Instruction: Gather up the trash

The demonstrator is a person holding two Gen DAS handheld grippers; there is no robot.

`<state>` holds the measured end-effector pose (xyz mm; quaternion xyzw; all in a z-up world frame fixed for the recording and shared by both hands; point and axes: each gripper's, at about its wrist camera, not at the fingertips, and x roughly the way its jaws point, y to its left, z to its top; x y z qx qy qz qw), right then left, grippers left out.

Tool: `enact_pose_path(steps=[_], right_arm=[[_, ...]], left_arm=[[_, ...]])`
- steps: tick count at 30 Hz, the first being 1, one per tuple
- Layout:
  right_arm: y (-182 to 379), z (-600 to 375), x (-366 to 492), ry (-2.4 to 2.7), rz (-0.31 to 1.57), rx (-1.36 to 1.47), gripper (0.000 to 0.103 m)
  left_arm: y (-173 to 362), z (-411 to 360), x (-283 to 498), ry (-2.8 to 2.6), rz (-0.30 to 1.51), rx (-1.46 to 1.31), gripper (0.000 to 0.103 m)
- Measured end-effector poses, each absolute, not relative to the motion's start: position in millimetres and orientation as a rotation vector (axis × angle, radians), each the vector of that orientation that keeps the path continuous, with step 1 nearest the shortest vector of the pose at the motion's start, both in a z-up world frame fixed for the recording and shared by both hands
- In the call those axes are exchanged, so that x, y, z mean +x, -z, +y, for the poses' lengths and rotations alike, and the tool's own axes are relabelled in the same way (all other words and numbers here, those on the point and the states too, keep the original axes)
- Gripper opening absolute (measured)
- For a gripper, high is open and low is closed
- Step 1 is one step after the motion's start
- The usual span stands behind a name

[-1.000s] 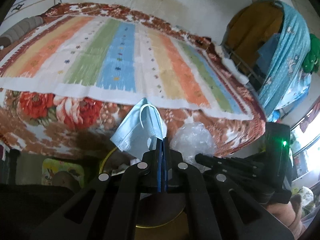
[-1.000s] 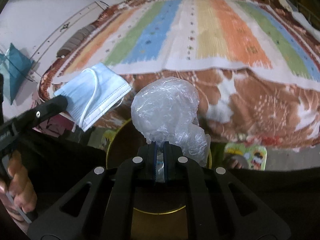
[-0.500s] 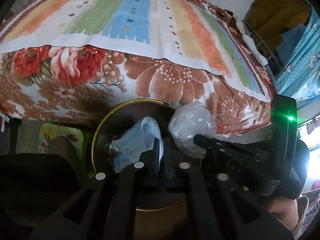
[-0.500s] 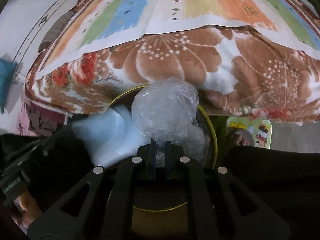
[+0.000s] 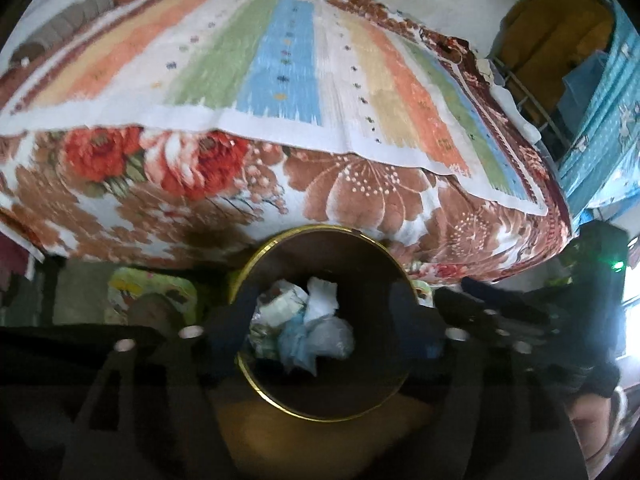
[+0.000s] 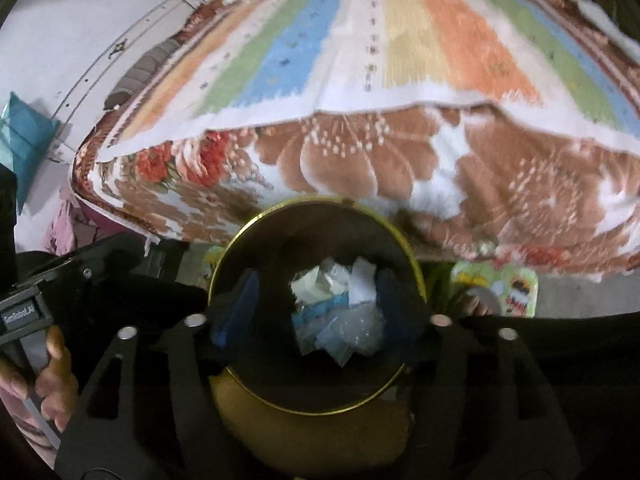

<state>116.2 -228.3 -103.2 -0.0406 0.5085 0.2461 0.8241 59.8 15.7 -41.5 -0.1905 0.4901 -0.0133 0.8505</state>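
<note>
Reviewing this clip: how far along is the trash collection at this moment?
Done: the blue face mask and clear plastic bag lie in the gold-rimmed bin on top of crumpled paper. In hand: nothing; the left gripper and right gripper are both opening above the bin, with nothing between their fingers. Left: no loose trash shows on the striped bedcover, so this may be the last drop.

Your left tool (image 5: pixel 320 328) hangs over the gold-rimmed bin (image 5: pixel 280 396), its jaws opening with nothing pinched between them. Directly below lie the blue mask (image 5: pixel 294 342), a clear plastic bag (image 5: pixel 334 338) and white paper scraps (image 5: pixel 322 302). Beyond the tool, the bed (image 5: pixel 360 196) carries a striped cloth (image 5: pixel 276 76).
</note>
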Motion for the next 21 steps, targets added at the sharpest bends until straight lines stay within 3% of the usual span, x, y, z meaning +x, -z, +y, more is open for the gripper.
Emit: enact_pose_path(steps=[5,7,21], right_arm=[[82.5,-235.0,95.1,-0.534,0.982,-0.136,0.09],[76.7,-236.9,84.9,-0.536,0.949,-0.164,0.094],[71.0,-245.6,51.4,-0.611,0.919,-0.155,0.094]], left_arm=[[36.2,14.5,39.4,0.013,0.99,-0.378,0.092],[35.2,12.4,30.3,-0.012,0.968,-0.339,0.097],[40.8,2.9,12.5,0.036,0.948,-0.312,0.097]])
